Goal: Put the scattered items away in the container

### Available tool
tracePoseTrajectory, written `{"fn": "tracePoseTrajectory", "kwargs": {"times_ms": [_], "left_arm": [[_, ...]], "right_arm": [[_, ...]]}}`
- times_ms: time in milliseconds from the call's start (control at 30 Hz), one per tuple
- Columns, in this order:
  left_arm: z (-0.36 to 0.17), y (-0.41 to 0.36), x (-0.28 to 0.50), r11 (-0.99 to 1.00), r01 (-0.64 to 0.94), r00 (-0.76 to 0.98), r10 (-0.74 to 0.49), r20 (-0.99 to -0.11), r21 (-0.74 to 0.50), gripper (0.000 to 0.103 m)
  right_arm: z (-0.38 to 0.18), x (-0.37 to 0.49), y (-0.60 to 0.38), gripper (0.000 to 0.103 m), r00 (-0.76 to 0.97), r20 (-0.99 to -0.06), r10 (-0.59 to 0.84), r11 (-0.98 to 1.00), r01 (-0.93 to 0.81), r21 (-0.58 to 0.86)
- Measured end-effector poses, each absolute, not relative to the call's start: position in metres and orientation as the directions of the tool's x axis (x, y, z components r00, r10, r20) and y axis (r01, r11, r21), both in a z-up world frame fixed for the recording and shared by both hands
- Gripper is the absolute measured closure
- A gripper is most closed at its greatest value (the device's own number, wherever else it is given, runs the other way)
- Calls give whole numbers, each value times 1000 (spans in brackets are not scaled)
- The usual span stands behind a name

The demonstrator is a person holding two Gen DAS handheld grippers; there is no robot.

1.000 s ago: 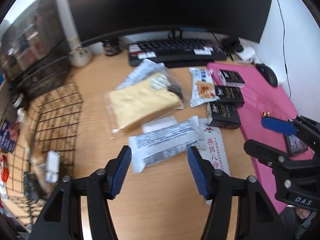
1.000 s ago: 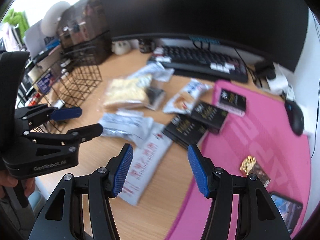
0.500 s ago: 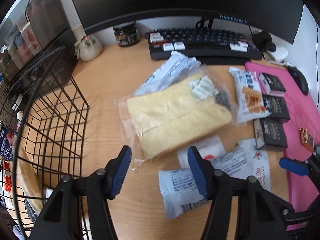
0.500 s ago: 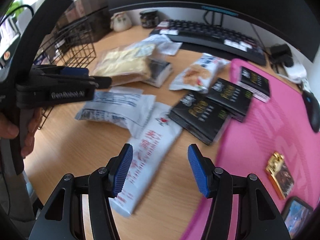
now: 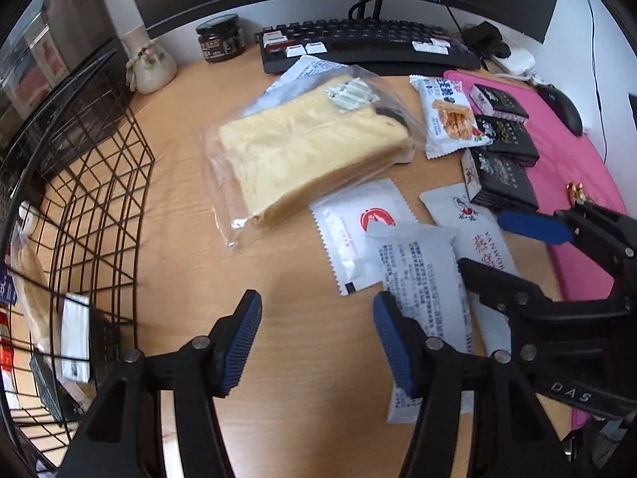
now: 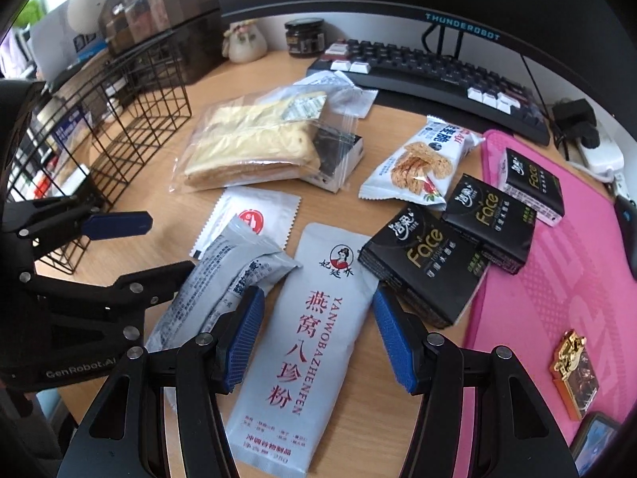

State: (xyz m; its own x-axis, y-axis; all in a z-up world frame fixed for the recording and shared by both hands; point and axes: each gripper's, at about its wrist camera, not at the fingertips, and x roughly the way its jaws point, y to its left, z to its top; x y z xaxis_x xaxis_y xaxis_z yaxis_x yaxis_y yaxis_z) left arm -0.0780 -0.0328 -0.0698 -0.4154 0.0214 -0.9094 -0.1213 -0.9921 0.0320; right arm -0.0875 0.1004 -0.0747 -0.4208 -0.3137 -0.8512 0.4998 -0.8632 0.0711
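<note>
My right gripper [image 6: 318, 338] is open and hangs low over a long white pouch with red characters [image 6: 314, 342], one pad on each side of it. My left gripper [image 5: 318, 342] is open over bare desk, its right pad above a grey packet [image 5: 422, 279]. Around them lie a white sachet with a red logo [image 5: 358, 231], bagged yellow bread [image 5: 310, 151], a cracker packet [image 6: 422, 163] and three black tissue packs [image 6: 426, 267]. The black wire basket [image 5: 79, 199] stands at the left with several items inside.
A keyboard [image 5: 370, 44] and monitor close off the back, with a dark jar [image 5: 221, 42] and a small vase [image 5: 151, 67] beside them. A pink mat [image 6: 557, 279] on the right carries a gold trinket [image 6: 571, 358] and a mouse [image 5: 561, 107].
The left gripper has swung left toward the basket and sunk closer to the desk. The right gripper has come down and in over the long white pouch. Neither pair of jaws has changed width.
</note>
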Motion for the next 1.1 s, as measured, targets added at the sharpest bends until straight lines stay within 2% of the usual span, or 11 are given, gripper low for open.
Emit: {"fn": "tracePoseTrajectory", "kwargs": {"times_ms": [467,700,833,1100], "left_arm": [[-49,13,-66,-985,-170,-451,97,-887,-21,38],[-70,41,-72,-976,-210,-389,145,-910,-66,38],[-79,35,-76,-974,-201,-379,174,-909,-102,37],[-84,6,-71,-988,-146,-399,109,-911,-55,38]], "right_arm": [[-63,-77,160,46,-461,-840,-285,-907,412,81],[-59,-77,175,46,-501,-836,-224,-930,366,30],[-62,-78,184,46,-473,-839,-268,-925,371,86],[-71,-73,161,46,-450,-849,-278,-909,409,81]]}}
